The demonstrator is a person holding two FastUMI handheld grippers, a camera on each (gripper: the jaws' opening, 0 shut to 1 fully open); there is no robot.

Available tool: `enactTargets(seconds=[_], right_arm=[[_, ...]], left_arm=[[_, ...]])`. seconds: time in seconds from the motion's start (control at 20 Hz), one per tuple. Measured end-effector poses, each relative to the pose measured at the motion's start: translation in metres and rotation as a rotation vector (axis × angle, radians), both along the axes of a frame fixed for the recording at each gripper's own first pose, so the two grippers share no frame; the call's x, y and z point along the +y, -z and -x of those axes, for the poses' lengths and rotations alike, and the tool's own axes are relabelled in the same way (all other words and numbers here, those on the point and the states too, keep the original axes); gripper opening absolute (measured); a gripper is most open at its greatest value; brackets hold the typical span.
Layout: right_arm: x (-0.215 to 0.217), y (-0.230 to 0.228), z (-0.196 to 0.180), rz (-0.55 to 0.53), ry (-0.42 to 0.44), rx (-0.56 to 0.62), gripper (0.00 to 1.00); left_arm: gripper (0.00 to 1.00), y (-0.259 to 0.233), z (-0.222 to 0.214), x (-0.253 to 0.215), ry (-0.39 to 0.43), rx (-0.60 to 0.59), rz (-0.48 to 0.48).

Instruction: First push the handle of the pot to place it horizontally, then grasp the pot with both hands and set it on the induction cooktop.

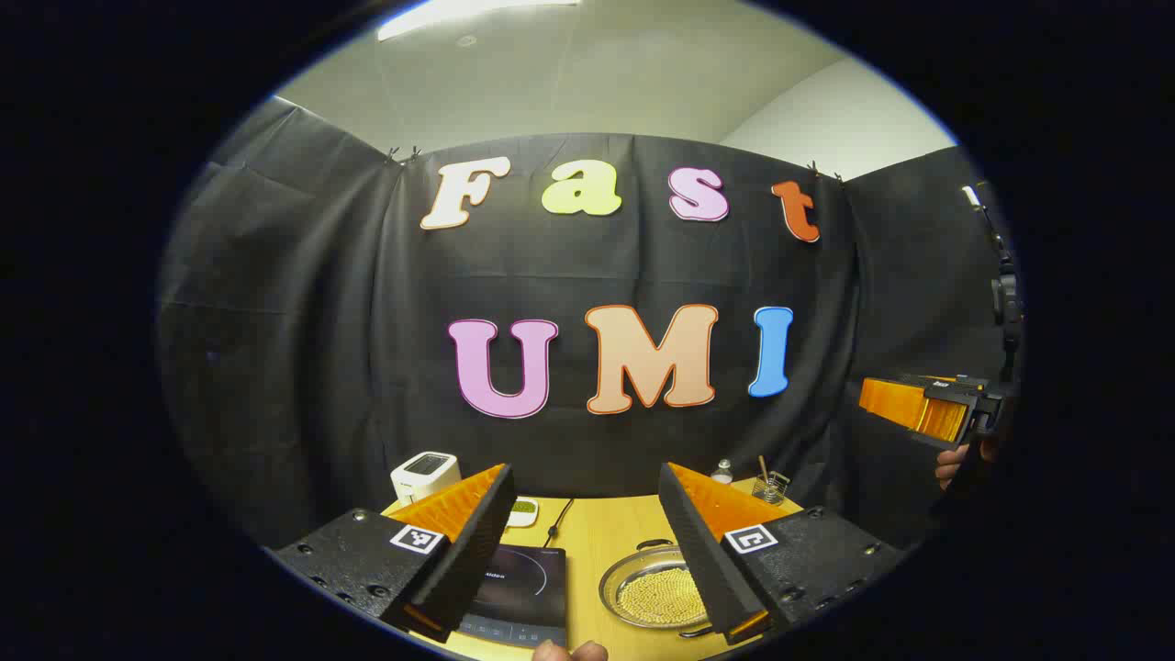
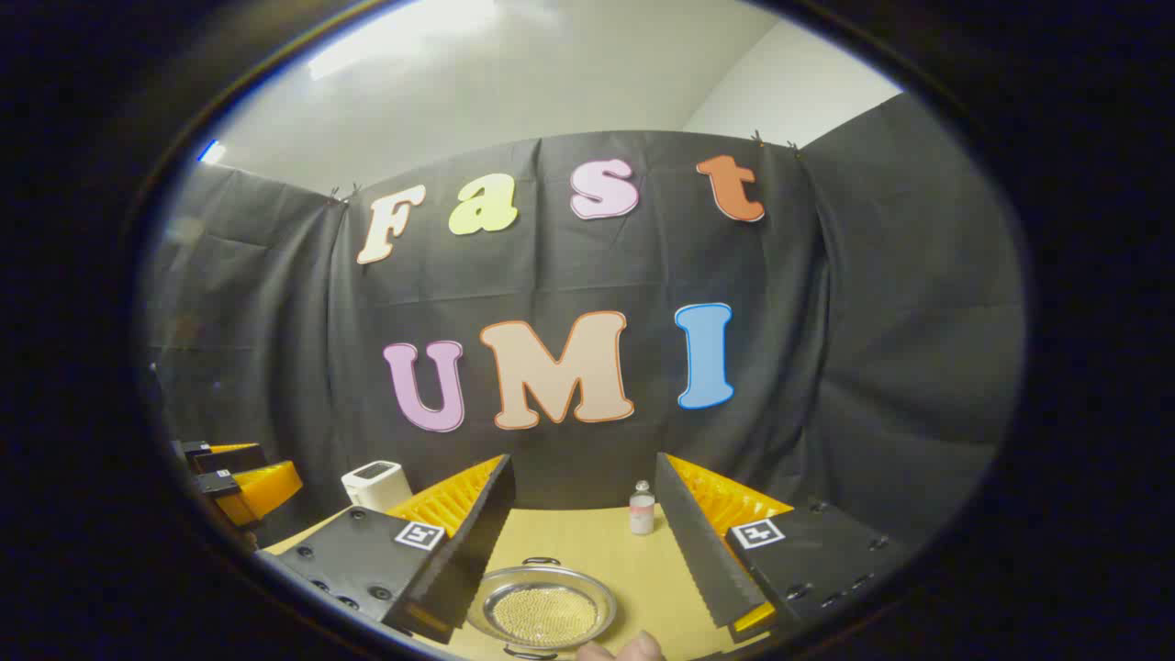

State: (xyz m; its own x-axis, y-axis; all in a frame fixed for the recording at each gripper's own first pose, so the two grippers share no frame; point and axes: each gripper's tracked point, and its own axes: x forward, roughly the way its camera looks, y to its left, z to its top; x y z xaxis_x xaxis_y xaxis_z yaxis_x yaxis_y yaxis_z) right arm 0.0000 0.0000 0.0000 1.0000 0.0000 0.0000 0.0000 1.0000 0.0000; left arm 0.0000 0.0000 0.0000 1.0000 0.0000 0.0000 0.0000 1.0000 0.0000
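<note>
I hold both grippers high over the table, both spread wide and empty. Between the jaws of my left gripper (image 1: pixel 583 551) I see the induction cooktop (image 1: pixel 519 588) just inside the left jaw, and the pot (image 1: pixel 654 592) just inside the right jaw, partly hidden behind it. In the right gripper view the pot (image 2: pixel 542 610) lies low between the jaws of my right gripper (image 2: pixel 583 551), a little nearer to the left jaw.

The pot is a shallow round metal vessel with a bright rim and a fine dotted or mesh bottom; I judge it light, stiff and rather slippery on the rim. It has small loop handles, one at the far rim (image 2: pixel 541 560) and one at the near rim. I think they are thin wire loops, but the view is too small to be sure. The best hold is on these handles or on the flat rim, one gripper on each side.

The wooden table (image 1: pixel 597 537) has free room between pot and cooktop. Beyond my right jaws a small bottle (image 2: pixel 642 509) stands, and a white appliance (image 1: pixel 424 476) is beyond the left jaw, both well apart from the pot. A cable (image 1: pixel 557 523) runs behind the cooktop.
</note>
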Motion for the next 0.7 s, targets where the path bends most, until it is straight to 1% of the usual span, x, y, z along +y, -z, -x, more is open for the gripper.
enactTargets(seconds=[0.05,0.25,0.3,0.35,0.4,0.45,0.5,0.55,0.6,0.7], right_arm=[[0.001,0.0,0.0,0.002,-0.005,-0.001,0.96],[0.003,0.002,0.001,0.022,-0.022,0.0,0.98],[0.003,0.002,0.002,0.022,-0.022,-0.001,0.97],[0.003,0.001,0.003,0.022,-0.023,-0.001,0.97],[0.003,0.002,0.004,0.022,-0.022,0.001,0.97],[0.003,0.001,0.004,0.023,-0.023,0.002,0.97],[0.003,0.0,0.005,0.023,-0.024,0.001,0.97],[0.004,0.001,0.005,0.022,-0.026,0.002,0.97],[0.004,0.001,0.005,0.023,-0.027,0.005,0.97],[0.004,0.001,0.007,0.021,-0.032,0.008,0.97]], left_arm=[[0.92,0.001,-0.001,0.002,-0.008,0.004,0.002],[0.92,0.005,0.001,0.003,-0.023,0.02,0.016],[0.95,0.006,0.002,0.003,-0.026,0.019,0.018],[0.96,0.005,0.003,0.004,-0.029,0.021,0.02],[0.92,0.007,0.005,0.004,-0.029,0.024,0.02],[0.92,0.006,0.006,0.004,-0.03,0.024,0.019],[0.95,0.008,0.007,0.004,-0.031,0.026,0.016],[0.95,0.008,0.009,0.005,-0.035,0.027,0.015],[0.92,0.008,0.01,0.006,-0.039,0.028,0.017],[0.92,0.01,0.013,0.006,-0.044,0.034,0.02]])
